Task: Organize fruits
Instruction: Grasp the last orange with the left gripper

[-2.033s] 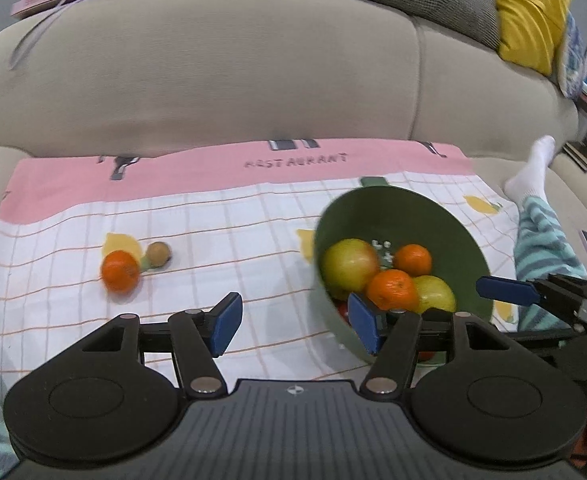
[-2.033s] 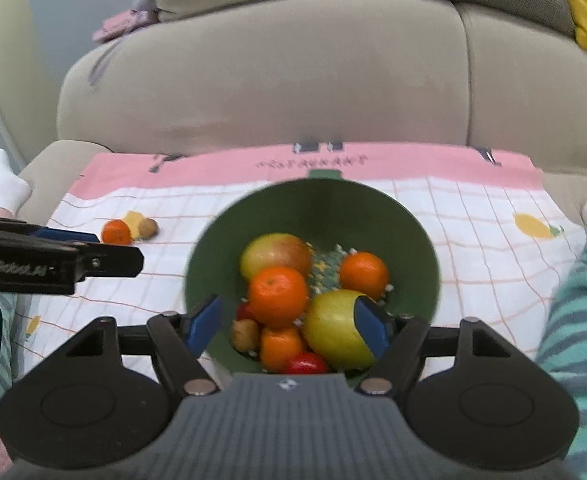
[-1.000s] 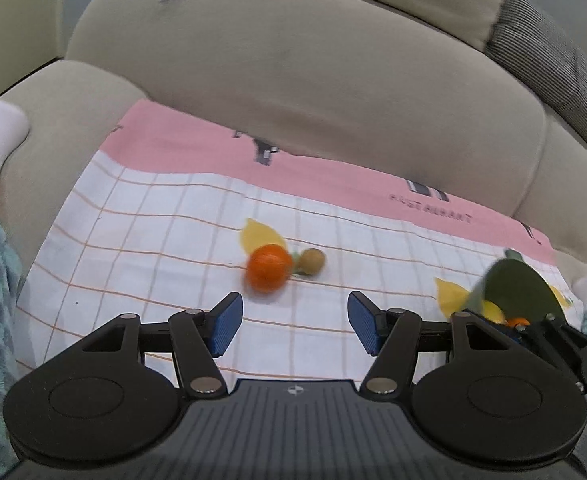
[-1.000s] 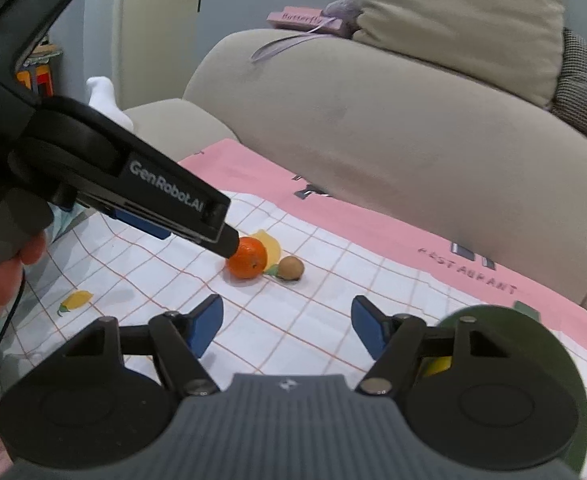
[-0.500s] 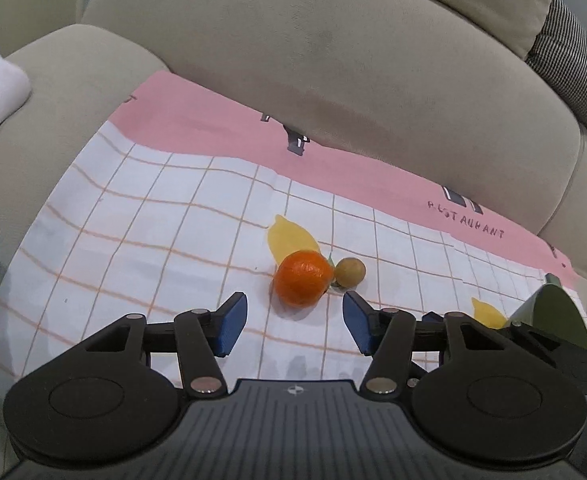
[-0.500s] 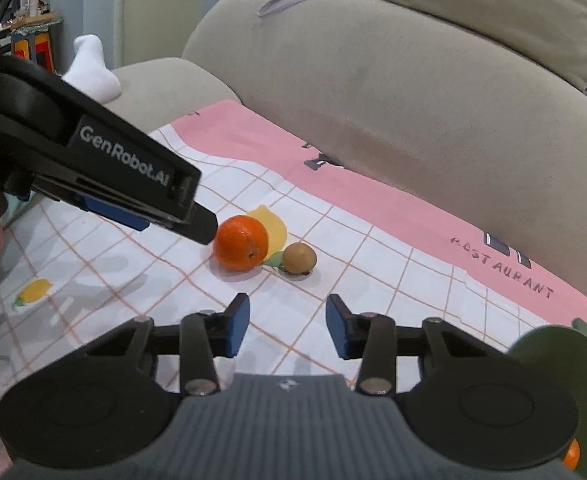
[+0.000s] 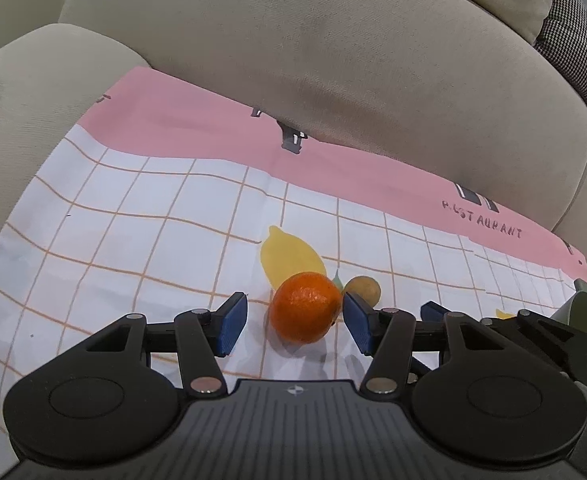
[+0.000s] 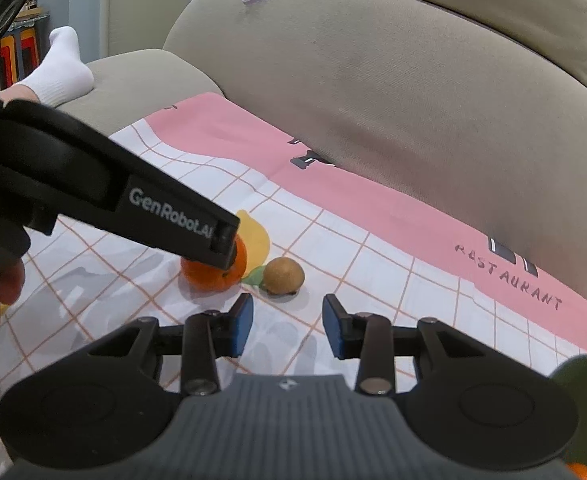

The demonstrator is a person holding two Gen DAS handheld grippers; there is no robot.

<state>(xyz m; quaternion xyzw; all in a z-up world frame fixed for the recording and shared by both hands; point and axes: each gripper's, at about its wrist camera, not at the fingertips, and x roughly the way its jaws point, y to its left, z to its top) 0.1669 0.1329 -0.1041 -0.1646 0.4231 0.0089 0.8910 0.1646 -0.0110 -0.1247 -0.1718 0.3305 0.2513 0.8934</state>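
An orange (image 7: 305, 307) lies on the checked cloth (image 7: 133, 240) between the blue pads of my left gripper (image 7: 293, 322). That gripper is open: the right pad sits close to the fruit and a gap shows on the left. A small brown kiwi (image 8: 283, 275) rests just right of the orange, a little beyond my right gripper (image 8: 287, 324). The right gripper's jaws stand narrow but open, with nothing between them. In the right wrist view one of the left gripper's fingers (image 8: 165, 212) hides part of the orange (image 8: 209, 276).
The cloth covers a beige sofa seat, with the backrest (image 7: 333, 60) rising just behind the fruits. A green bowl (image 8: 581, 372) shows at the right edge, with an orange fruit (image 8: 577, 470) in it. A person's white-socked foot (image 8: 61, 68) rests at far left.
Both grippers have swung from the bowl to the two loose fruits and come down close. The right jaws have narrowed a lot. The orange now lies between the left pads.
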